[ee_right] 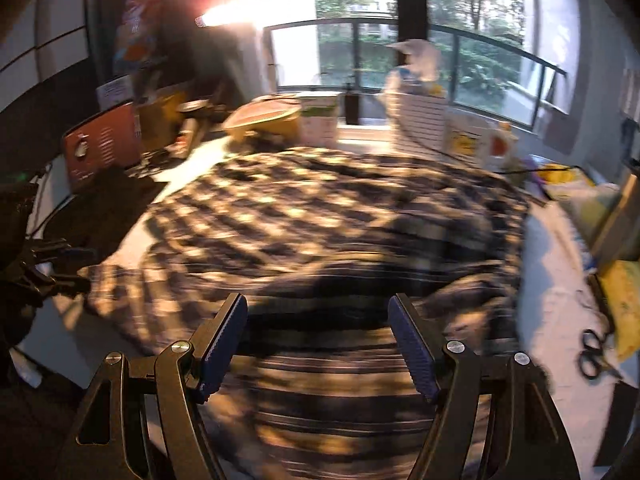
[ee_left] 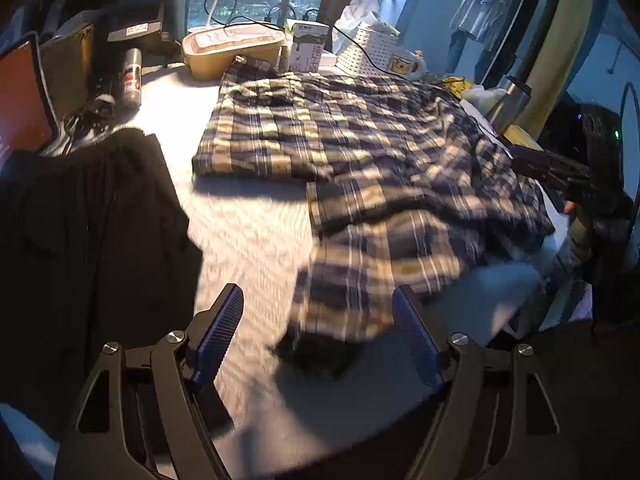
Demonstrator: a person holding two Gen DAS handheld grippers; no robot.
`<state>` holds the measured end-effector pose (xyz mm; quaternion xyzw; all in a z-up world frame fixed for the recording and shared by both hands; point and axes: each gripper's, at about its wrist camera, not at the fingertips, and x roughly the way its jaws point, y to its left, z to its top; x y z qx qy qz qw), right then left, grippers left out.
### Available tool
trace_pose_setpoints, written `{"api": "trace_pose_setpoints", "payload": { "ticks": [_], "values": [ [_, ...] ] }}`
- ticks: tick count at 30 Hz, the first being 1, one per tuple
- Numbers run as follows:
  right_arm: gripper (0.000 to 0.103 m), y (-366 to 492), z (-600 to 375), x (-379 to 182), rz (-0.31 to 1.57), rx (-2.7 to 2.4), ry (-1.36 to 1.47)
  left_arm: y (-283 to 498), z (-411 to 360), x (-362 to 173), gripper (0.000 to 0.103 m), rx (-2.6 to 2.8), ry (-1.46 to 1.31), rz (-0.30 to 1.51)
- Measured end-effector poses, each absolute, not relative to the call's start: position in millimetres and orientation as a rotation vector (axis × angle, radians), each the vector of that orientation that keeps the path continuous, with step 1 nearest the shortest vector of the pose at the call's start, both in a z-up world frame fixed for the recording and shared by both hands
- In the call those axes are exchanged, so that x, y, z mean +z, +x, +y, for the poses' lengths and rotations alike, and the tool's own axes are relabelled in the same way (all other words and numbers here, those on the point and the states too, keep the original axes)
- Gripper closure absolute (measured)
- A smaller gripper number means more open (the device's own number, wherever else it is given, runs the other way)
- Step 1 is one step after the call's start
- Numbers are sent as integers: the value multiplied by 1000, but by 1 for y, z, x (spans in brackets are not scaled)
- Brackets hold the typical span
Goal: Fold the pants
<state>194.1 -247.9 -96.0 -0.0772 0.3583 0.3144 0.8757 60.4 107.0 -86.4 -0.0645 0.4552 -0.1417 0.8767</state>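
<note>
Pants, plaid, lie spread over the middle of the table, the waist end toward the far edge and one leg end trailing to the near edge, where it droops just ahead of the left gripper. That gripper hangs with its jaws wide apart and nothing between them, aimed at the trailing hem, probably so it can take hold there for a fold. The right gripper also stands spread and empty, low over the cloth near the table's near edge; whether its pads touch the fabric I cannot tell through the blur. With both at the near end, a lift of the leg ends toward the waist looks likely, though no fold is made yet and the fabric is rumpled.

A black garment lies at the left edge, apart from the pants, seemingly set aside.

Along the far edge stand a tan tray with a pinkish cover, its contents hidden, a carton, a white basket whose contents cannot be made out, and a mug. A spray can lies at the far left corner. Scissors rest by the right edge.
</note>
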Motion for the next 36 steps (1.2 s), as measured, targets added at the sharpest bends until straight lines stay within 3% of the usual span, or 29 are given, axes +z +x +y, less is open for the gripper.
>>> {"api": "trace_pose_setpoints", "payload": {
  "ticks": [10, 11, 12, 13, 14, 15, 17, 25, 28, 30, 36],
  "values": [
    [28, 172, -202, -118, 841, 795, -68, 47, 89, -109, 29, -267, -43, 924],
    [29, 172, -199, -122, 856, 815, -55, 50, 86, -112, 48, -256, -22, 925],
    [40, 169, -197, -123, 858, 835, -52, 52, 83, -113, 65, -224, 22, 910],
    [53, 167, -194, -125, 861, 855, -61, 55, 82, -113, 71, -211, 45, 910],
    [74, 163, -191, -126, 865, 872, -78, 58, 83, -111, 87, -213, 39, 910],
    [85, 161, -191, -126, 863, 878, -86, 62, 84, -110, 93, -205, 27, 908],
    [99, 158, -192, -126, 856, 903, -80, 68, 86, -106, 95, -164, 39, 888],
    [102, 146, -205, -110, 783, 1024, 2, 121, 115, -71, 95, -60, 46, 759],
    [102, 137, -201, -110, 781, 1086, -2, 148, 130, -76, 85, -32, 22, 798],
    [102, 126, -191, -117, 807, 1153, -29, 157, 140, -82, 61, 13, 8, 851],
    [102, 113, -162, -155, 908, 1204, -101, 121, 157, -76, 52, 125, -22, 862]
  ]
}}
